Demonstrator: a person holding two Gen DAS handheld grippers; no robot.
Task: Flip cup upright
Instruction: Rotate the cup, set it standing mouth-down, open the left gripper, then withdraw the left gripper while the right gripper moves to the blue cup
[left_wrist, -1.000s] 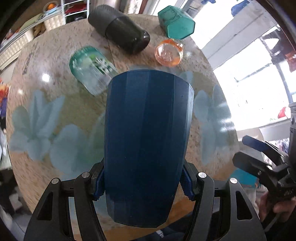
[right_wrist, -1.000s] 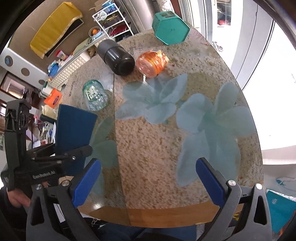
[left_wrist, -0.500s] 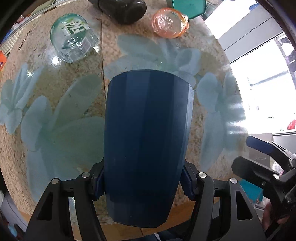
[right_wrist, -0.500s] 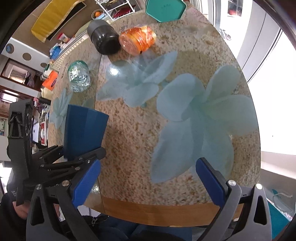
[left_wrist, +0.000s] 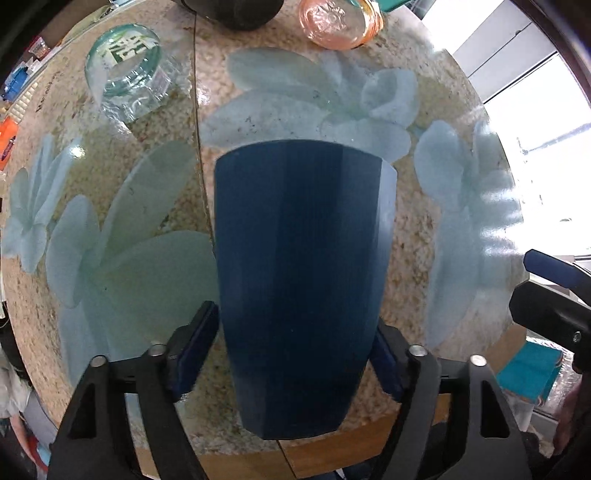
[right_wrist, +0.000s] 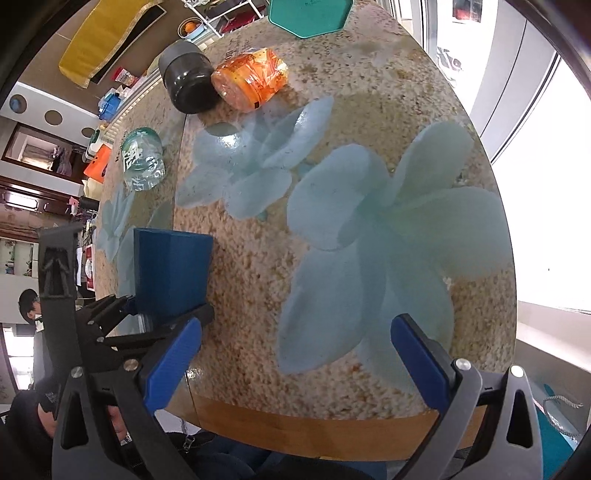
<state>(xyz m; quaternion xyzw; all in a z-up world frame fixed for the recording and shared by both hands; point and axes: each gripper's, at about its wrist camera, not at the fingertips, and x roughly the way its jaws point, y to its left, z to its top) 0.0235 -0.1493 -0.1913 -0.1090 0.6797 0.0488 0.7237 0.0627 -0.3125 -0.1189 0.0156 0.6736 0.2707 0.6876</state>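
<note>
A dark blue faceted cup (left_wrist: 301, 280) fills the middle of the left wrist view. My left gripper (left_wrist: 291, 354) is shut on the blue cup near its narrow end, and the wide end points away from the camera toward the table. The right wrist view shows the cup (right_wrist: 171, 273) held over the table's front left, with the left gripper's fingers (right_wrist: 110, 317) around it. My right gripper (right_wrist: 295, 365) is open and empty above the table's front edge.
On the round flower-patterned table (right_wrist: 332, 258) lie a clear green glass (left_wrist: 123, 72), a black cup (right_wrist: 186, 83), an orange cup (right_wrist: 249, 79) and a teal hexagonal cup (right_wrist: 308, 14) at the far side. The wooden table rim (right_wrist: 314, 430) is close below.
My left gripper has tilted downward with the blue cup, so the table now fills the view behind it. The right gripper has moved closer over the table.
</note>
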